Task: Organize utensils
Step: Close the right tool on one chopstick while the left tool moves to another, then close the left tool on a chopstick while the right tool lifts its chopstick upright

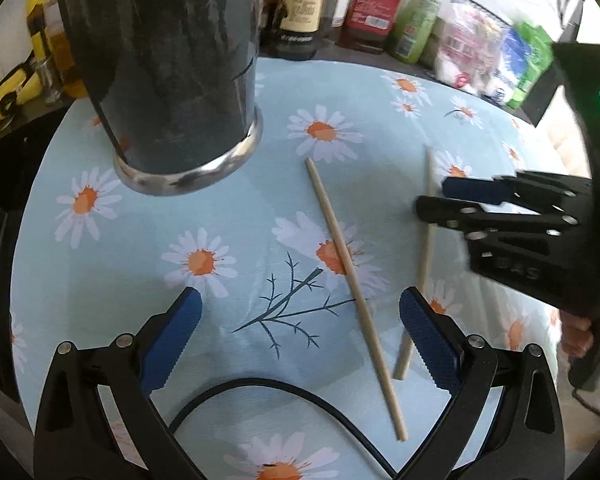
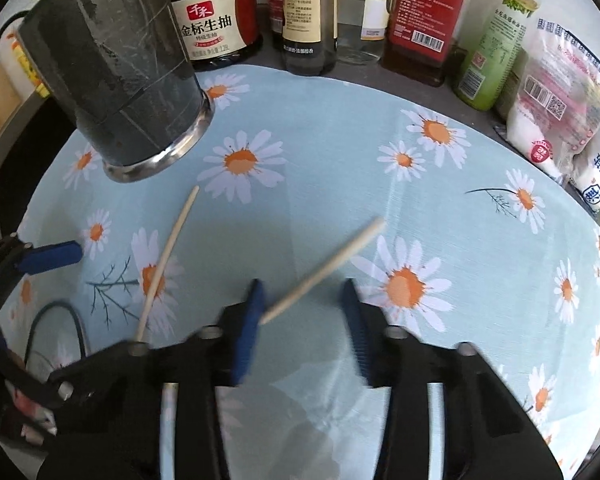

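Lying on a pale blue daisy-print cloth (image 1: pixel 228 216) that covers the tabletop are two wooden chopsticks. The first chopstick (image 1: pixel 340 248) rests flat on the cloth, its near end running between the fingers of the left claw (image 1: pixel 300 340). That claw is spread wide, points steeply down at the cloth and touches nothing. The second chopstick (image 1: pixel 424 256) is to the right of the first, well apart from it at the far ends, and passes between the fingers of the right claw (image 1: pixel 432 198). The right claw is narrow. In the right wrist view the second chopstick (image 2: pixel 328 264) is blurred and meets the left blue pad (image 2: pixel 252 320), while the other pad stands clear of it; whether the pads clamp it cannot be told. A dark cylindrical holder (image 1: pixel 160 60) with a metal base ring stands upright at the far left of the cloth. Bottles (image 2: pixel 428 12) and bags line the rear edge. A black cable (image 1: pixel 260 384) curves across the cloth near the left claw.
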A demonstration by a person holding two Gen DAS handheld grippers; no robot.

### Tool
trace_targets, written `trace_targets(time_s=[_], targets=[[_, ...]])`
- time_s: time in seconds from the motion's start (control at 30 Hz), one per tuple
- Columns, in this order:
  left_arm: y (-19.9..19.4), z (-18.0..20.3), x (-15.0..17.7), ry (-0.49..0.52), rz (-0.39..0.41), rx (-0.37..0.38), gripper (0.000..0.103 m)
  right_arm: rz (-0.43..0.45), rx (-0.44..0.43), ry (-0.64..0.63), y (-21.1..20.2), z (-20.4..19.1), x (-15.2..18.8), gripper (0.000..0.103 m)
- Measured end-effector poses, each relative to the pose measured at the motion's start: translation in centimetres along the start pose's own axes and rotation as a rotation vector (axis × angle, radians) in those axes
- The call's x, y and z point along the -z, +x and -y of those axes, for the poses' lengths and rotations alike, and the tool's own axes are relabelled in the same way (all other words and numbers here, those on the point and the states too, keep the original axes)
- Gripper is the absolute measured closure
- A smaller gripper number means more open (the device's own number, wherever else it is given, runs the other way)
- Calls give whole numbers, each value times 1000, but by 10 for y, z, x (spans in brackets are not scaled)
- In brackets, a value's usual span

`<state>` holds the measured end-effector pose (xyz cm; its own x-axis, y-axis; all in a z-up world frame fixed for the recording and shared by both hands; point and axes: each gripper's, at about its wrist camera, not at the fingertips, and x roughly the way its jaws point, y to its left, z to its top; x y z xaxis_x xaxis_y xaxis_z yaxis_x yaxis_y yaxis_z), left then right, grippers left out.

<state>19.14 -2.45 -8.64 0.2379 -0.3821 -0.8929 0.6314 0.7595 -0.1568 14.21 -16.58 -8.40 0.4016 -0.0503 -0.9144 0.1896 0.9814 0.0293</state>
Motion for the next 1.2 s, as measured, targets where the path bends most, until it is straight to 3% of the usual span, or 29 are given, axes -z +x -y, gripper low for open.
trace_targets(time_s=[0.1, 0.2, 0.3, 0.57, 0.73, 0.83, 0.9, 0.93, 1.0, 1.2], targets=[[3, 6, -3, -23, -2, -44, 6, -2, -8, -6, 0, 8, 1, 94], [5, 10, -3, -41, -6, -87, 6, -6, -30, -10, 1, 14, 0, 97], [11, 22, -2, -4, -21, -190, 4, -1, -41, -36, -2, 19, 2, 97], [8, 19, 1, -105, -39, -222, 4, 17, -101, -77, -1, 36, 4, 98], [4, 23, 12, -165, 4, -251, 6, 23, -127, -113, 1, 37, 4, 98], [-2, 31, 18, -170, 19, -254, 21, 29, -146, -131, 1, 40, 5, 98], [-7, 38, 20, -164, 16, -246, 52, 32, -154, -136, 0, 43, 5, 98], [-9, 44, 20, -157, 9, -237, 63, 33, -165, -137, 0, 45, 5, 98], [-10, 50, 22, -162, -6, -209, 97, 34, -174, -139, 0, 48, 5, 98], [-14, 43, 32, -291, 1, -106, 98, 52, -181, -161, -5, 60, 6, 98]])
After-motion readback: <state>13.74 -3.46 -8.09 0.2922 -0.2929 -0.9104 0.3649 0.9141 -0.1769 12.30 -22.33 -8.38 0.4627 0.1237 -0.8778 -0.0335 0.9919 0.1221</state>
